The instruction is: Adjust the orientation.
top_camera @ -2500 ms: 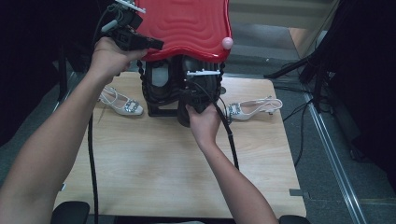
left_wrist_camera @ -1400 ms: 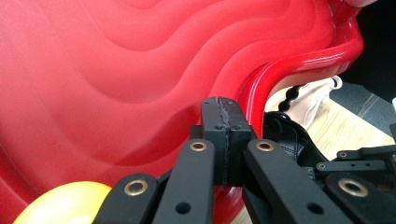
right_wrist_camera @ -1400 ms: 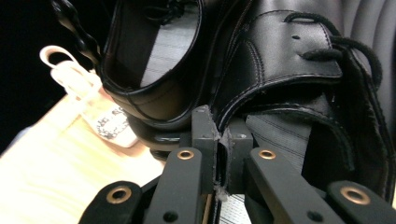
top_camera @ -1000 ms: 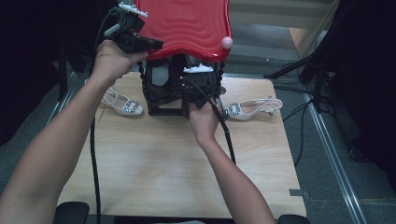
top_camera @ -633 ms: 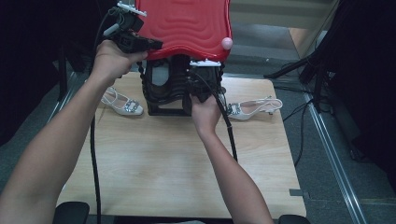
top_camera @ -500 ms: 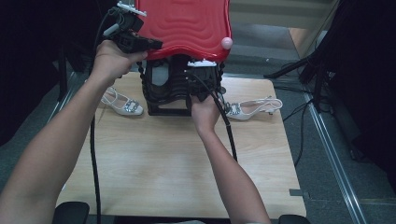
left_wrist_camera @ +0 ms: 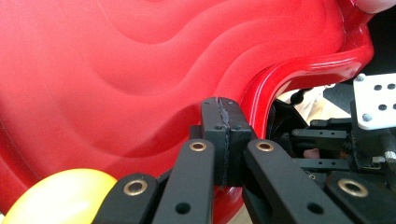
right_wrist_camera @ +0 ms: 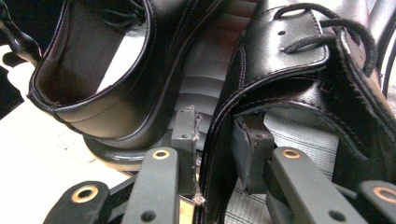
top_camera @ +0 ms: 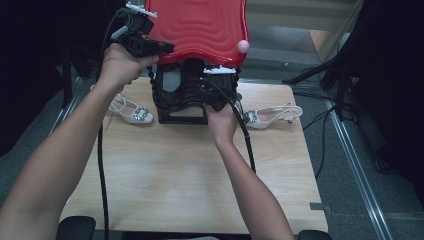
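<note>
Left claw (top_camera: 159, 48) was clamped shut at the rim of the red lid (top_camera: 200, 25), holding it up. Right claw (right_wrist_camera: 219, 158) straddled the collar of a black leather shoe (right_wrist_camera: 289, 70) inside the black bin (top_camera: 192, 95), jaws just opening, pads apparently off it. Shoe looked light, collar pliable; grip the heel collar. Second shoe (right_wrist_camera: 107, 70) sat beside it.

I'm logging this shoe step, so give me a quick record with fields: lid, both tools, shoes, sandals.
lid: red, raised over the black box
left tool: shut, at the lid's edge
right tool: jaws have just been opening; they straddle the heel wall of a black shoe, pads not pressing
second shoe: black, beside the first
sandals: two white, on the table, one left of the box, one right
</note>
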`<move>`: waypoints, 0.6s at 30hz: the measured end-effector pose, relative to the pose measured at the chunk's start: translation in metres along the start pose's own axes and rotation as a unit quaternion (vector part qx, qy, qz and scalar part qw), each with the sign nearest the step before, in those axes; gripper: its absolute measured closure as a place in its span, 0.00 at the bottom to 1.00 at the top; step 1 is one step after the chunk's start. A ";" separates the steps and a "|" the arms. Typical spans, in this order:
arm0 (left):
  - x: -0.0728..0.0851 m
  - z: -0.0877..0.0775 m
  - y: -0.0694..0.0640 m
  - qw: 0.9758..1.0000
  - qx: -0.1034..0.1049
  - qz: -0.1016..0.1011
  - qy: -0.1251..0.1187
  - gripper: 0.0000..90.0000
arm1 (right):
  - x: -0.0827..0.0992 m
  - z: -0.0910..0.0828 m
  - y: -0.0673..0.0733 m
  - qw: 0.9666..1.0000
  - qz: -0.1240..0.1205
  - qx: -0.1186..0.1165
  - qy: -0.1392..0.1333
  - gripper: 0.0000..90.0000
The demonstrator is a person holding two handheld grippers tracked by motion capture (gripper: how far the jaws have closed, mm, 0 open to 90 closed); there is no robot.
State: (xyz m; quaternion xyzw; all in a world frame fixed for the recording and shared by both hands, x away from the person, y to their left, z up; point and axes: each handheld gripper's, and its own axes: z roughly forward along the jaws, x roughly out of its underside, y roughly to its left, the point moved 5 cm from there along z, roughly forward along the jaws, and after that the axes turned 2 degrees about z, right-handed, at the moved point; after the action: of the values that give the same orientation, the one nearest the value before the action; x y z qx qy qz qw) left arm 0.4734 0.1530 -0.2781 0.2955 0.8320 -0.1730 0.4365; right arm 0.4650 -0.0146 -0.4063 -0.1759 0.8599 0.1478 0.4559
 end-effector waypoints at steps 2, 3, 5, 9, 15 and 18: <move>0.000 0.000 0.000 1.000 0.000 -0.001 0.000 1.00 | -0.001 -0.001 0.000 1.000 0.004 -0.006 -0.003 0.77; 0.000 0.000 0.000 1.000 0.000 -0.001 0.000 1.00 | -0.001 -0.003 0.000 1.000 0.004 -0.008 -0.004 0.77; 0.000 0.000 0.000 1.000 0.000 -0.001 0.000 1.00 | -0.001 -0.005 0.001 1.000 0.002 -0.011 -0.001 0.76; 0.000 0.000 0.000 1.000 0.000 -0.004 0.000 1.00 | -0.001 -0.011 0.001 1.000 0.019 -0.022 0.003 0.75; 0.000 0.000 0.000 1.000 -0.001 -0.009 0.002 1.00 | -0.001 -0.028 0.002 0.998 0.040 -0.047 0.011 0.76; 0.000 0.000 0.000 1.000 0.000 -0.009 0.003 1.00 | -0.001 -0.041 0.005 0.997 0.039 -0.063 0.008 0.78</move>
State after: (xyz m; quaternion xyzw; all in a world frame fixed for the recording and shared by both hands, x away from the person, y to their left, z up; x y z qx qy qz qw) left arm 0.4738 0.1528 -0.2778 0.2886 0.8357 -0.1757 0.4330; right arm 0.4338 -0.0270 -0.3825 -0.1717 0.8586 0.2178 0.4312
